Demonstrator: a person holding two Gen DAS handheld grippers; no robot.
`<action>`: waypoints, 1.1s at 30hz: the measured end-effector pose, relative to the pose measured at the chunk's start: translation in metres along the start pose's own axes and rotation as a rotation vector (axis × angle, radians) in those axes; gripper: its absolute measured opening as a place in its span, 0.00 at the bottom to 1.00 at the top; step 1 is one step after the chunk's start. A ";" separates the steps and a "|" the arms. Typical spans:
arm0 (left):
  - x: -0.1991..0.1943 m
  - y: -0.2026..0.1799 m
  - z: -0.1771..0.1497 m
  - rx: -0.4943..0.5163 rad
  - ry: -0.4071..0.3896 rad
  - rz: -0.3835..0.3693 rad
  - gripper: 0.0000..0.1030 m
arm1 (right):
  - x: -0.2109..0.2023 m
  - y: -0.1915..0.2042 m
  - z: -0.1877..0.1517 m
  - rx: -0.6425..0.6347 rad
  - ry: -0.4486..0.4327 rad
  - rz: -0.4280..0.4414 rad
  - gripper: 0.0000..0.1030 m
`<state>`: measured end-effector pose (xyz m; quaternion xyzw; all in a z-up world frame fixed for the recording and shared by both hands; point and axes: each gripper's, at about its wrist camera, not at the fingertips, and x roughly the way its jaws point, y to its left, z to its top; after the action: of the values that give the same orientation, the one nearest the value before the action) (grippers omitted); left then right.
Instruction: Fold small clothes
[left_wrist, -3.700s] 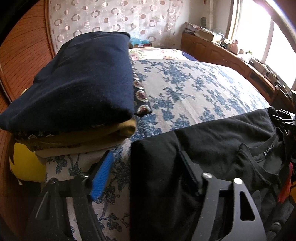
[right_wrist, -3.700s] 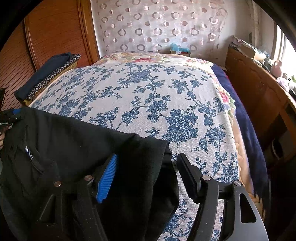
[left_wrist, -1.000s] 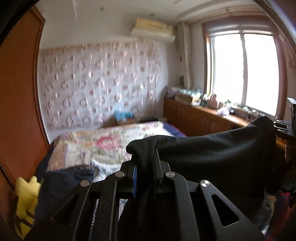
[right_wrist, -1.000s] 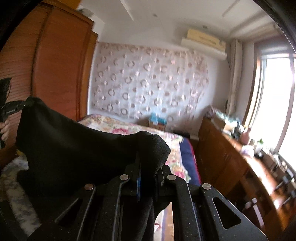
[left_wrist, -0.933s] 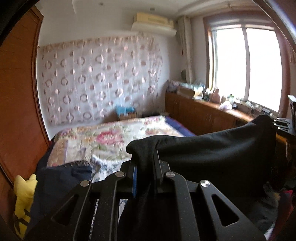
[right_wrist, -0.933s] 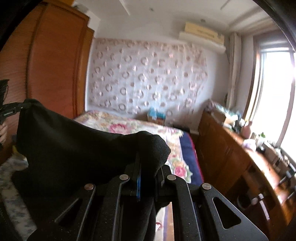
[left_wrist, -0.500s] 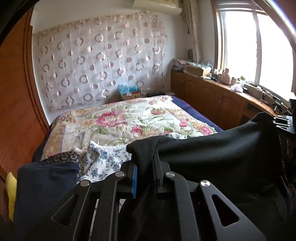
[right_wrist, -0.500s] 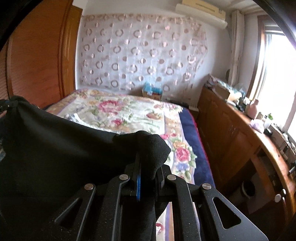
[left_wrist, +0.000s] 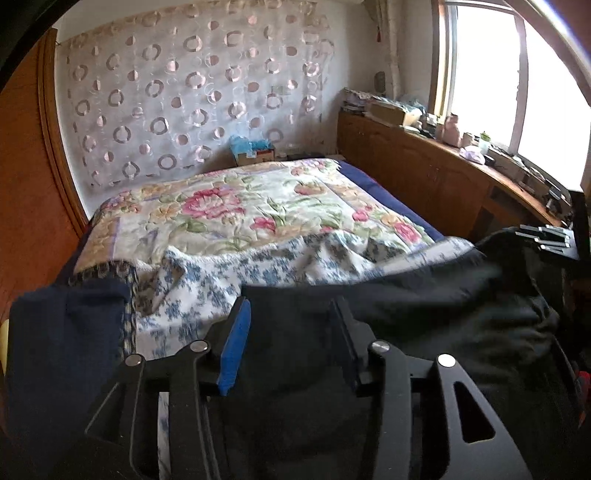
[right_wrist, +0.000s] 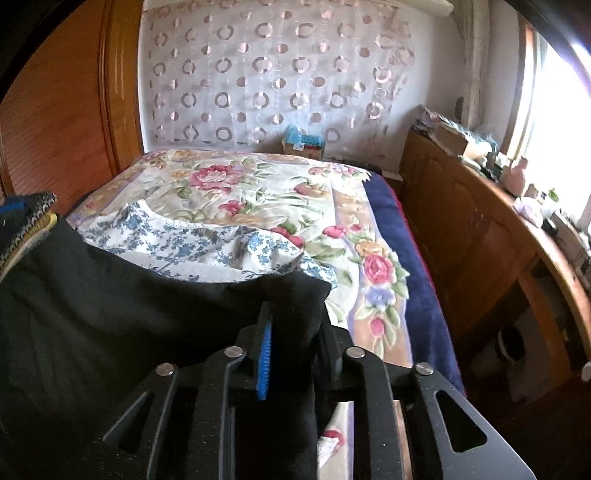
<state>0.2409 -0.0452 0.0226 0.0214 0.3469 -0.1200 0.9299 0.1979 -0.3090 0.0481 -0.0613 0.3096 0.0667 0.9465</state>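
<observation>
A black garment (left_wrist: 424, 325) lies spread across the near part of the bed. My left gripper (left_wrist: 291, 314) is open, its fingers apart over the garment's left corner, with the cloth lying between them. My right gripper (right_wrist: 293, 317) has its jaws slightly apart with a bunched corner of the black garment (right_wrist: 110, 314) still between them. The right gripper's fingertips show at the far right of the left wrist view (left_wrist: 546, 238).
A blue-flowered cloth (left_wrist: 280, 266) covers a floral quilt (left_wrist: 240, 206) on the bed. A stack of folded clothes (left_wrist: 66, 332) with a navy one on top sits at the left. A wooden wardrobe (right_wrist: 55, 122) stands left, a wooden cabinet (right_wrist: 480, 236) right.
Both grippers have come down from holding the garment up in the air to the bed. The left gripper has opened and let go; the right jaws have parted slightly.
</observation>
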 end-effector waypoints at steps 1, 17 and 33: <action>-0.001 -0.001 -0.002 0.000 0.006 -0.013 0.62 | -0.004 -0.002 -0.003 0.008 -0.004 -0.003 0.38; -0.033 -0.013 -0.095 -0.055 0.095 -0.018 0.77 | -0.098 -0.014 -0.090 0.077 0.086 0.018 0.48; -0.053 -0.016 -0.128 -0.074 0.104 0.009 0.77 | -0.130 -0.025 -0.108 0.160 0.114 -0.014 0.48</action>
<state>0.1163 -0.0342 -0.0391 -0.0052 0.3990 -0.1015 0.9113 0.0353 -0.3622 0.0404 0.0087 0.3668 0.0314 0.9297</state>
